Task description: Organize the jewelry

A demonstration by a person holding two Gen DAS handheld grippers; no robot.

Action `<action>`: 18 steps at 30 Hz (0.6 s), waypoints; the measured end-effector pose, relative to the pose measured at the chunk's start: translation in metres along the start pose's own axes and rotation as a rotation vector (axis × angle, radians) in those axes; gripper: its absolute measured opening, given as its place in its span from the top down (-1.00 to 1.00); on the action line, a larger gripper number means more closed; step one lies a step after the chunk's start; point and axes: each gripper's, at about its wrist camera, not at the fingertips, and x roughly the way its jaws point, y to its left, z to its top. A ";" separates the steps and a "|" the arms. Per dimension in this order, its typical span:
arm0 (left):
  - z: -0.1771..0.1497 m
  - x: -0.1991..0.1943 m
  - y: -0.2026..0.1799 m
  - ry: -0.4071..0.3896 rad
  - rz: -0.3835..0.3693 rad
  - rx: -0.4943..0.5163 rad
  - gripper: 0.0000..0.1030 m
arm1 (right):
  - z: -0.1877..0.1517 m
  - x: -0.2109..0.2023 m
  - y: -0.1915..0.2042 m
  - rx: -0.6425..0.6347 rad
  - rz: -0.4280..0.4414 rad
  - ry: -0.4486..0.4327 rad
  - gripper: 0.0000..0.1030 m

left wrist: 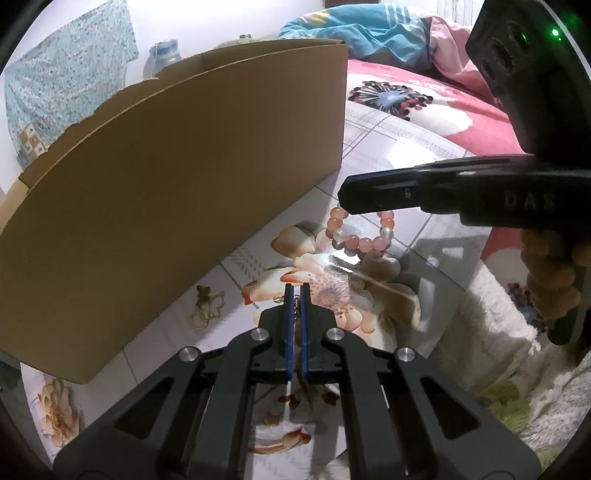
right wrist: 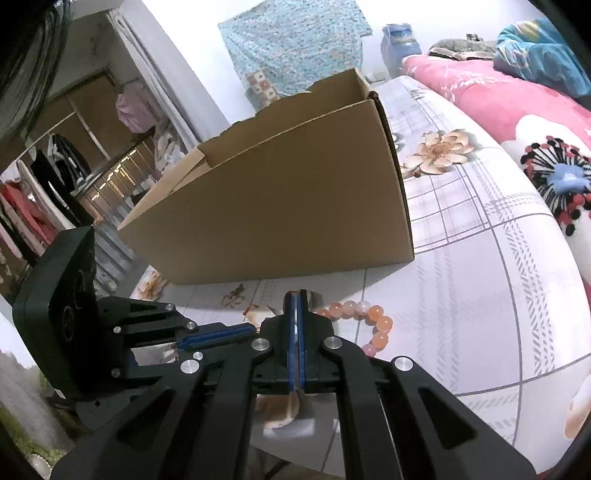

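A pink bead bracelet (left wrist: 360, 236) hangs from my right gripper (left wrist: 345, 197), which is shut on it above the floral bedsheet; it also shows in the right wrist view (right wrist: 369, 319) beside the right gripper (right wrist: 296, 295). My left gripper (left wrist: 296, 290) is shut on a thin silver chain (left wrist: 296, 308) seen between its blue pads; the left gripper also shows from the side in the right wrist view (right wrist: 221, 338). A clear plastic bag (left wrist: 384, 295) lies under both grippers. A gold necklace (left wrist: 207, 306) lies by the open cardboard box (left wrist: 177, 192).
The cardboard box (right wrist: 288, 206) stands on the bed just beyond the grippers. A pink floral quilt (right wrist: 517, 122) and blue clothes (left wrist: 354, 33) lie to the right and back. A wardrobe with hanging clothes (right wrist: 44, 192) is at the left.
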 end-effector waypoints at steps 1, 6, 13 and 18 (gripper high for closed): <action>0.000 -0.001 0.000 -0.003 0.003 -0.001 0.98 | 0.000 -0.001 0.001 -0.002 0.001 -0.003 0.96; -0.005 -0.015 0.010 -0.026 0.005 -0.033 0.99 | 0.003 -0.003 0.003 -0.009 0.000 -0.015 0.96; -0.010 -0.041 0.030 -0.075 0.037 -0.093 0.99 | 0.006 0.000 0.016 -0.032 0.001 -0.017 0.96; -0.014 -0.055 0.046 -0.099 0.073 -0.143 0.99 | 0.007 0.008 0.031 -0.080 0.016 0.009 0.92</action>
